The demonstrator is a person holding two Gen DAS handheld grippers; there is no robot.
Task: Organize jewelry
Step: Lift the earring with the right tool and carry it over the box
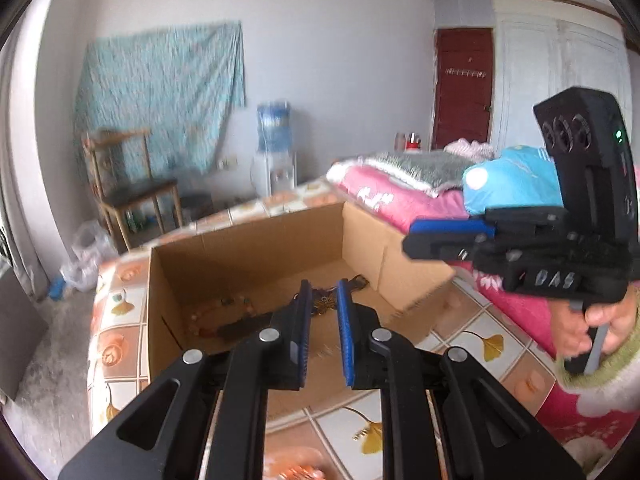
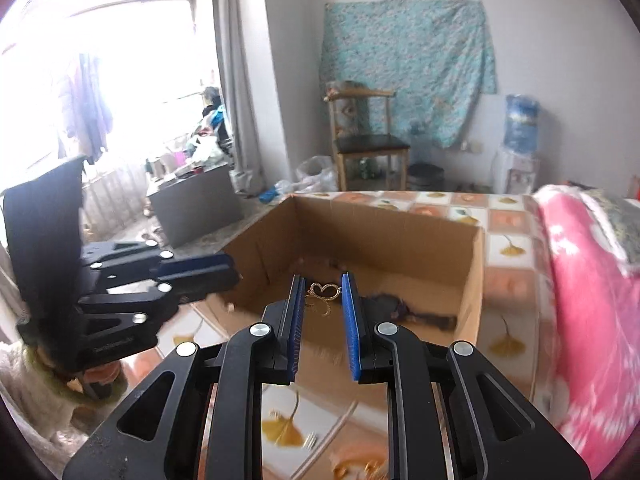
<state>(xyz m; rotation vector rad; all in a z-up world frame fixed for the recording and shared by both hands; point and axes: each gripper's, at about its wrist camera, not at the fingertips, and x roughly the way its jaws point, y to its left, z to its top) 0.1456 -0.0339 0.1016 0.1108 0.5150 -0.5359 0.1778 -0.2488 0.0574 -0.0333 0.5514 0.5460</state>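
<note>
Jewelry lay on the floor of the cardboard box (image 1: 248, 240): a beaded strand (image 1: 218, 312) toward its left wall, a gold butterfly pendant (image 2: 322, 294) near its front edge. My left gripper (image 1: 323, 296) and right gripper (image 2: 322, 292) both hung over the front edge, jaws parted and grasping nothing. The box sat on a tiled cloth (image 1: 480, 332).
</note>
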